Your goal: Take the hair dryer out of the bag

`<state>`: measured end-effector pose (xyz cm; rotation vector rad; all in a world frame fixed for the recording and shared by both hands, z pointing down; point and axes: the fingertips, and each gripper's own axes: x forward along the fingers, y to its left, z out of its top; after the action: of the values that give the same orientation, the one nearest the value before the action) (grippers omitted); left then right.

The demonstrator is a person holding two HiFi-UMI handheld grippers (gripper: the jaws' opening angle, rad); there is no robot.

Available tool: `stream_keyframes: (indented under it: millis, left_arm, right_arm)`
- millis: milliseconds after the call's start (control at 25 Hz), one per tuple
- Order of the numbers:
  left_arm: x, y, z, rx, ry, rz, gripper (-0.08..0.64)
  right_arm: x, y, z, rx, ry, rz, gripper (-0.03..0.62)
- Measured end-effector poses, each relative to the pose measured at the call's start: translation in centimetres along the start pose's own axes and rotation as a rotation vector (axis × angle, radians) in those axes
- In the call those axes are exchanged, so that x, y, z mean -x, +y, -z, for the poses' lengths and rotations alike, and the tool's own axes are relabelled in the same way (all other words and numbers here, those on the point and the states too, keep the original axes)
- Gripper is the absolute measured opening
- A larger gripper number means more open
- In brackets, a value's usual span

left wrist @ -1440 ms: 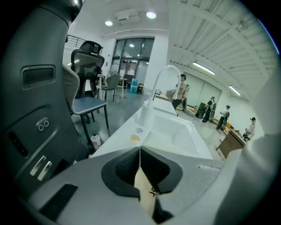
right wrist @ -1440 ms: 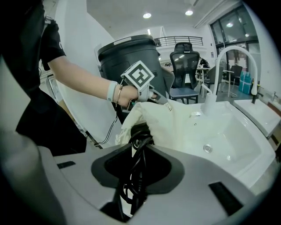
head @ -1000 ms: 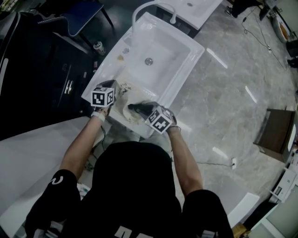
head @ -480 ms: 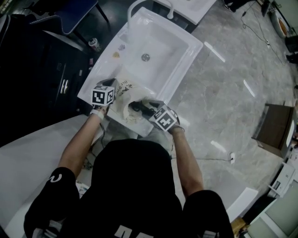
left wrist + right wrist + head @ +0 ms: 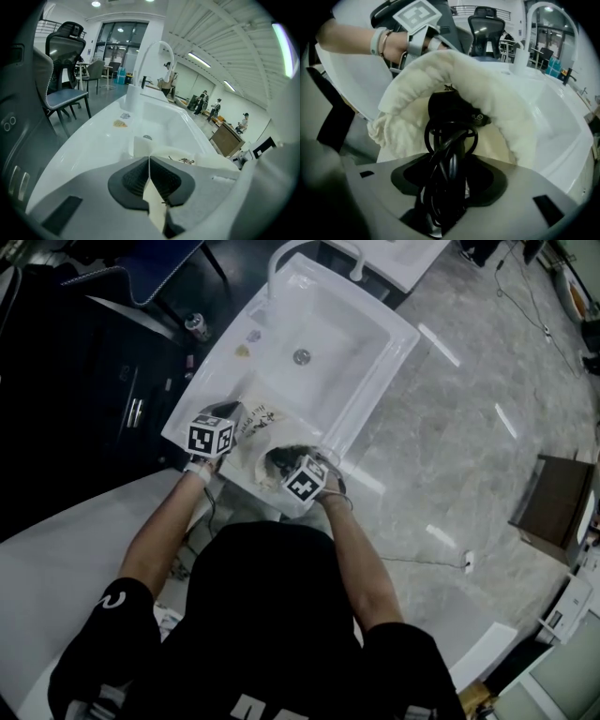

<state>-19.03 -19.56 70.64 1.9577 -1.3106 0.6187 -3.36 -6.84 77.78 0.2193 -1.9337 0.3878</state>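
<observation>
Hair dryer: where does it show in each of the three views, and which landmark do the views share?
Head view: hair dryer, in the mouth of the bag, left of centre.
Left gripper view: not in it.
Right gripper view: centre, black, in the bag's mouth.
Shared landmark: the curved white tap, near the top in all three.

Strip lights [image 5: 200, 59] line the ribbed white ceiling of a large open hall, their glare streaking the polished grey stone-look floor [image 5: 441, 446]. A white sink unit [image 5: 220, 371] stands near a black office chair [image 5: 64, 47] with a blue seat. Glazed doors [image 5: 119, 47] close the far end, and a brown cabinet [image 5: 555, 502] stands well apart.
</observation>
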Motion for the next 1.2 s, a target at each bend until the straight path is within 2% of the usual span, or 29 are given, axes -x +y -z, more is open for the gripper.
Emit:
stream_keyframes:
  millis: [40, 120, 240, 400, 520, 720, 960, 1080, 1200]
  left_arm:
    - [0.1, 0.0, 0.0, -0.002, -0.002, 0.005, 0.003]
    - [0.3, 0.0, 0.0, -0.003, -0.007, 0.009, 0.003]
    - [0.7, 0.3, 0.0, 0.004, -0.024, -0.002, 0.003]
    - [1.4, 1.2, -0.4, 0.021, -0.048, -0.045, 0.003]
    - [2.0, 1.8, -0.6, 0.022, -0.058, -0.065, 0.003]
    - [2.7, 1.8, -0.5, 0.009, -0.058, -0.064, 0.003]
    - [3.2, 0.7, -0.5, -0.024, -0.050, -0.044, 0.011]
    - [3.9, 0.0, -0.6, -0.019, -0.073, -0.029, 0.041]
    - [4.8, -0.4, -1.1, -0.016, -0.116, -0.021, 0.080]
  right_arm:
    - [0.1, 0.1, 0.0, 0.001, 0.000, -0.006, 0.207]
    - [0.6, 0.4, 0.0, -0.040, -0.014, -0.042, 0.190]
    - [2.2, 0.8, 0.1, -0.102, -0.059, -0.093, 0.184]
    - [5.4, 1.4, 0.3, -0.111, -0.118, -0.127, 0.184]
    - [7.6, 1.3, 1.2, -0.107, -0.135, -0.105, 0.184]
    - [10.3, 1.3, 4.5, -0.154, -0.146, -0.052, 0.184]
    - [14.2, 0.3, 8.0, -0.287, -0.231, 0.041, 0.186]
    - [16.3, -0.8, 8.1, -0.315, -0.296, 0.093, 0.186]
    - [17.7, -1.3, 6.7, -0.310, -0.337, 0.103, 0.186]
